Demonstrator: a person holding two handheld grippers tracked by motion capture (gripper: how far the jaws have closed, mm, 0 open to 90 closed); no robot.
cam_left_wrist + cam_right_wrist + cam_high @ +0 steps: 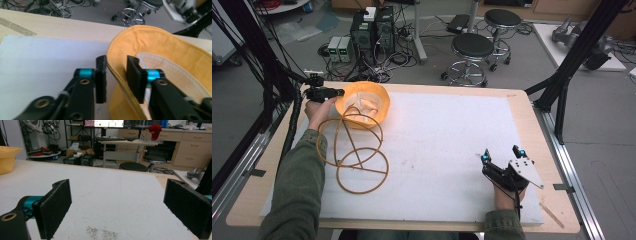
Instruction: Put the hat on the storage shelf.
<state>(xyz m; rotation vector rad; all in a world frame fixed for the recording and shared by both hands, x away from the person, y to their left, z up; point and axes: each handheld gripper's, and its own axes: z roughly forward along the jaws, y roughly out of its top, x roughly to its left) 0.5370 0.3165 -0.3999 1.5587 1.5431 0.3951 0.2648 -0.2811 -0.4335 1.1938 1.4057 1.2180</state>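
A yellow-orange fabric hat (362, 102) lies upside down at the far left of the white mat (437, 135), showing its pale lining. My left gripper (339, 92) is at the hat's left rim. In the left gripper view the jaws (116, 61) stand a little apart with the hat's brim (162, 47) running between them, one pad outside and one inside. An orange cord (362, 172) trails from the hat in loops across the mat. My right gripper (501, 153) rests near the front right, open with nothing between its pads (56, 205). The hat (7, 157) appears far left there.
The mat covers a wooden table (527, 115). A black frame post (562, 95) rises at the table's right edge and cables hang at the left. Two stools (472, 47) and computer boxes (372, 30) stand on the floor beyond.
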